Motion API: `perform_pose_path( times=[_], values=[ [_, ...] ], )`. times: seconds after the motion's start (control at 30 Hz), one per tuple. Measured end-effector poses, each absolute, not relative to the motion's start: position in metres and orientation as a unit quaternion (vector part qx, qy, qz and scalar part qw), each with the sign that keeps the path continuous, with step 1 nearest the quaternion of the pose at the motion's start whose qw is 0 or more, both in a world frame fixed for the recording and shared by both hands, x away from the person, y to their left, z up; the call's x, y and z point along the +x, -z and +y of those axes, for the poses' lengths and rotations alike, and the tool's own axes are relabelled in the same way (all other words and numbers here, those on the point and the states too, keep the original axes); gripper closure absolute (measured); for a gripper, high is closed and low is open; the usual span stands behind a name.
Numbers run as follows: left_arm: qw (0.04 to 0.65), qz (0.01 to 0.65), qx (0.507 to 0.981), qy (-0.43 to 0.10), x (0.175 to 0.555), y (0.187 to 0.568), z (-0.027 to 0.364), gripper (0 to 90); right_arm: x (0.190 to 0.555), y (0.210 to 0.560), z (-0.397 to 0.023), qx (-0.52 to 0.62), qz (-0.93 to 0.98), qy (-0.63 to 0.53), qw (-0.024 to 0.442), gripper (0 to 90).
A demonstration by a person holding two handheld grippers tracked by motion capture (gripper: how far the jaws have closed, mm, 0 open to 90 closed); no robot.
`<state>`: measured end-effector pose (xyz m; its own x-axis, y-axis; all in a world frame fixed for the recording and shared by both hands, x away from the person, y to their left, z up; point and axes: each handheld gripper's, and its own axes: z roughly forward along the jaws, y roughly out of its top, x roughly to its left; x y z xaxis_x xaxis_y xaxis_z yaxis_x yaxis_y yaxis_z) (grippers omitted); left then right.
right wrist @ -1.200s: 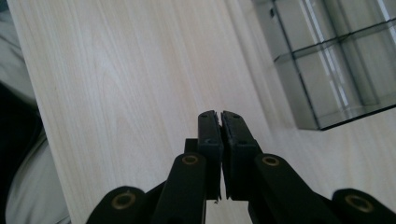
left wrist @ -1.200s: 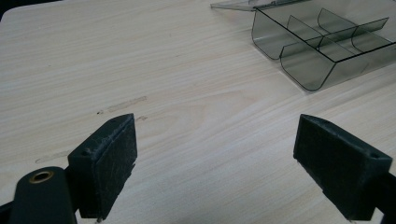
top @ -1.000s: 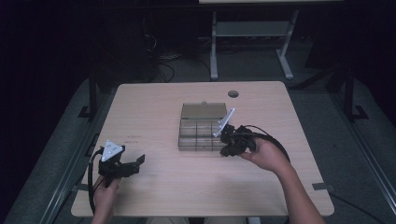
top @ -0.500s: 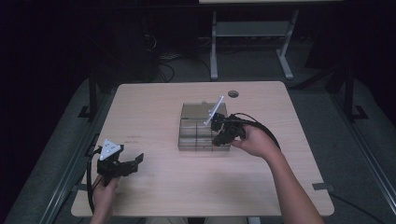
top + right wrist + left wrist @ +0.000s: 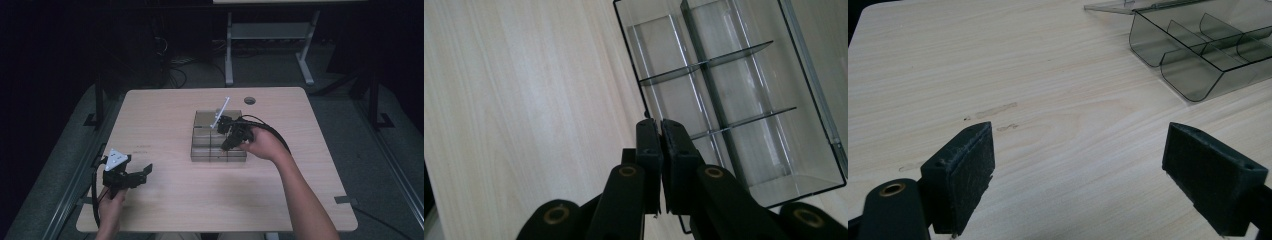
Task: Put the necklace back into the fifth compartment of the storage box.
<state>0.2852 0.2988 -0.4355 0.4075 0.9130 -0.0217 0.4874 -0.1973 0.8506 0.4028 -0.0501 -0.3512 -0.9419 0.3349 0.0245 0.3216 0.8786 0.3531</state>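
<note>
Smoke-tinted clear plastic made up the compartment box (image 5: 218,141), a shallow rectangular tray that sat near the middle of the counter (image 5: 165,115), a little toward its far side. Thin upright dividers of the same glossy plastic crossed inside it and cut it into small cells, which had rounded lower corners in the left gripper view (image 5: 1198,55). A flat clear panel, perhaps its lid, lay level behind the box in that view, though the edge was too thin to be sure.

Over the box hung the right gripper (image 5: 231,136), gripped in the person's right hand (image 5: 265,145), with a black cable looping from it. Its matte black jaws were pressed together with nothing between them, and in the right gripper view (image 5: 659,125) their tips met just above the box's near wall, the dividers (image 5: 704,65) showing sharp beyond them.

Well apart, near the counter's front left corner, the left gripper (image 5: 142,172) rested low in the left hand (image 5: 111,205), a grey three-cornered plate on top. Its jaws stood spread wide, their pads rough and felt-like (image 5: 1068,170), with bare counter between them.

Pale wood-grain laminate, smooth and lightly scuffed, covered the counter, which had rounded corners.
</note>
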Motion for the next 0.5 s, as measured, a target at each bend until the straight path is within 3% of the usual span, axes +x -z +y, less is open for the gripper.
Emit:
perform_pose_path(
  times=[0.5],
  values=[
    [0.407, 0.474, 0.736, -0.258, 0.283, 0.437, 0.297, 13.1, 0.427, 0.369, -0.036, 0.188, 0.969, -0.162, 0.008, 86.5]
  ],
)
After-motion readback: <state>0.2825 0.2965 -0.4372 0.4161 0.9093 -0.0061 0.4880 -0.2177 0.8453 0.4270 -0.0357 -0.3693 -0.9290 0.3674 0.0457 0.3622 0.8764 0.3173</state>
